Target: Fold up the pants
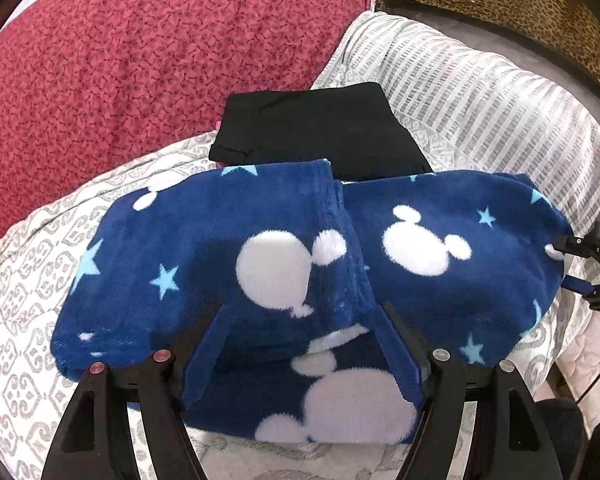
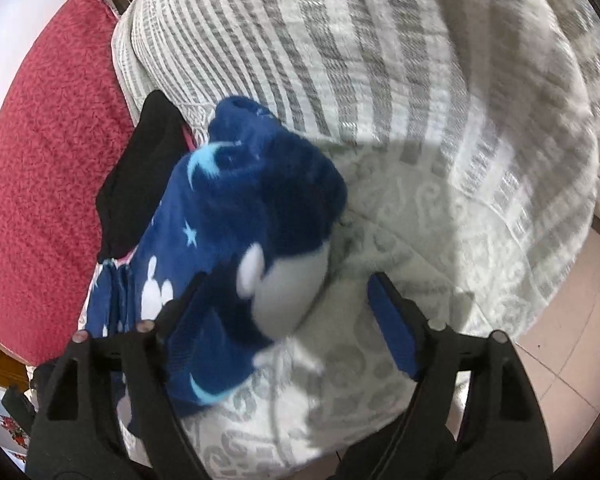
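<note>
The pants (image 1: 260, 264) are navy fleece with white mouse heads and pale blue stars, folded into a thick bundle on the patterned white bedspread (image 1: 28, 272). My left gripper (image 1: 300, 320) is open, its blue-padded fingers (image 1: 208, 352) spread over the near edge of the bundle. In the right wrist view the pants (image 2: 236, 208) lie left of centre. My right gripper (image 2: 288, 300) is open; its left finger lies against the bundle's end, the right finger (image 2: 392, 328) stands clear over the bedspread. The right gripper also shows at the right edge of the left wrist view (image 1: 596, 268).
A folded black garment (image 1: 320, 128) lies just behind the pants. A red cushion (image 1: 132, 56) is at the back left, a striped grey-white pillow (image 1: 480, 92) at the back right. Tiled floor (image 2: 572, 344) shows beyond the bed's right edge.
</note>
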Tool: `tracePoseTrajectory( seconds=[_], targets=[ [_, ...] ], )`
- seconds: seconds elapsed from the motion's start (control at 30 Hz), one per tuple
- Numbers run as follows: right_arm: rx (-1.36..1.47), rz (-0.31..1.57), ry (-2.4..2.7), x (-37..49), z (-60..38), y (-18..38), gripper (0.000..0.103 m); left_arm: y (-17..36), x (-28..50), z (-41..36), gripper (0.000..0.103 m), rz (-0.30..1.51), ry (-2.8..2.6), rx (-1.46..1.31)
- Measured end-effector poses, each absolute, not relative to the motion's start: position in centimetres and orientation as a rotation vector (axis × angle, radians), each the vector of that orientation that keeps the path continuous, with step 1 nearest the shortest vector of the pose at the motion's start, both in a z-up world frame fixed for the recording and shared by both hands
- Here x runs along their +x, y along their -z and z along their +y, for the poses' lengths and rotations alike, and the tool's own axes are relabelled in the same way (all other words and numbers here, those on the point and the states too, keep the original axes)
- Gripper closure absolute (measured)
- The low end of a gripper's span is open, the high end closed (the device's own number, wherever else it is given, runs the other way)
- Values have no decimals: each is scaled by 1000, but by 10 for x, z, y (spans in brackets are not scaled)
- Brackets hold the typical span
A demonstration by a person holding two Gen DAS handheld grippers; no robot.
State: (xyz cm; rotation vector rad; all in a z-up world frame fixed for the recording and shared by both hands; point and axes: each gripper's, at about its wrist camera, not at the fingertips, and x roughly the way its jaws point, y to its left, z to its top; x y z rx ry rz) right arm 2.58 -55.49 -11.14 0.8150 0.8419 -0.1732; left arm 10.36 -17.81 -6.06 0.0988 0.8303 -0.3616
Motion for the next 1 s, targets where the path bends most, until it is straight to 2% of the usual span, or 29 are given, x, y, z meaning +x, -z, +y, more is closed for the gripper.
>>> tracePoseTrajectory(
  seconds=[0.17,0.2,0.23,0.27,0.3,0.53,0.8,1.0],
  targets=[
    [805,809,198,35,-553,108,21,60,114,-183,27,834,388,82],
    [798,801,200,36,-552,108,26,60,116,-185,27,834,398,77],
    [782,793,199,38,-550,106,34,61,118,-186,27,834,410,71],
    [756,789,185,41,-547,105,60,62,120,-189,27,837,427,66],
    [734,803,175,44,-544,104,80,64,122,-191,27,843,442,64],
    [615,768,172,47,-521,70,85,89,133,-195,27,927,506,46],
    [261,642,-66,58,-390,1,85,75,128,-148,27,919,544,-156],
    [116,729,-464,70,-287,20,82,79,118,-80,27,892,412,-253]
  ],
)
